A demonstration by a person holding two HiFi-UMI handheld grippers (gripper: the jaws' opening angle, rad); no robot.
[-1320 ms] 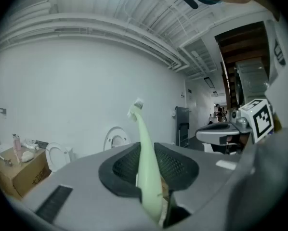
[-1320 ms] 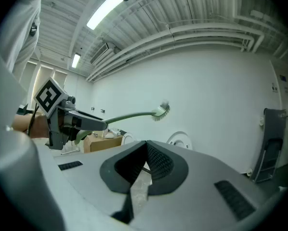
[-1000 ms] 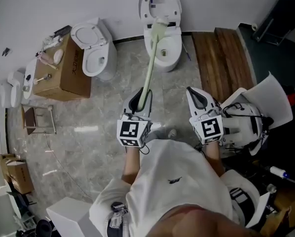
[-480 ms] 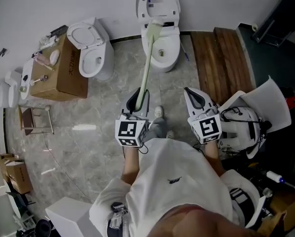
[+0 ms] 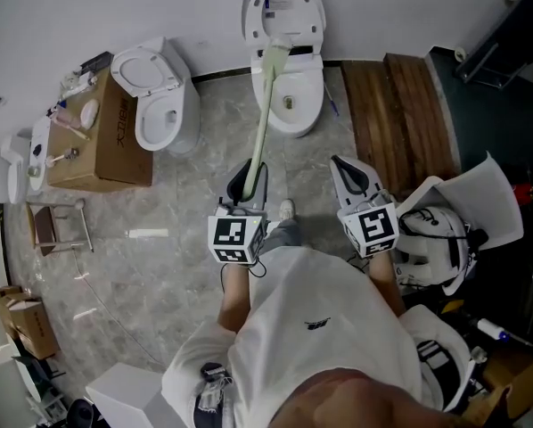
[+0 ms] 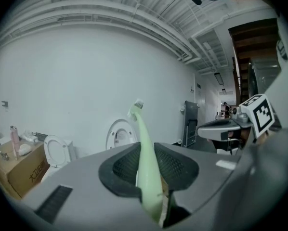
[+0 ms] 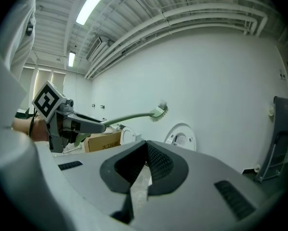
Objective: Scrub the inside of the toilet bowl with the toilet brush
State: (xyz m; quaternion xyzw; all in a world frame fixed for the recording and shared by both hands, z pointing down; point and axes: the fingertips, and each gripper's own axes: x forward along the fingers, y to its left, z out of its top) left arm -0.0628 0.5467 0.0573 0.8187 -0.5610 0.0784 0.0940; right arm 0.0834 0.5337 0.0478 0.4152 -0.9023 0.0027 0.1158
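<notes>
The long pale-green plastic toilet brush (image 5: 260, 123) is held by its lower handle in the left gripper (image 5: 249, 181), whose dark ribbed fingers (image 6: 124, 163) pinch the handle from both sides. The shaft runs forward and up, away from the person. Its bristled head (image 7: 159, 110) is in the air, and in the head view it overlaps the back of the white ceramic toilet (image 5: 313, 105), just below the raised oval lid (image 5: 284, 7). In the left gripper view the head shows against the wall above that lid.

The right gripper (image 5: 356, 175) is beside the left one and apart from the brush, with its fingers (image 7: 158, 165) pressed together at the tips on nothing.

The toilet stands against a plain white wall (image 5: 159, 7) on a floor of grey marbled tiles (image 5: 186, 203). A strip of dark wooden boards (image 5: 396, 105) lies to its right. A second white toilet (image 5: 159, 105) stands to the left, next to a brown cardboard box (image 5: 102, 141) with small things on top. Overhead is a white ribbed ceiling (image 7: 149, 8) with pipes and a lit tube lamp (image 7: 88, 6).
</notes>
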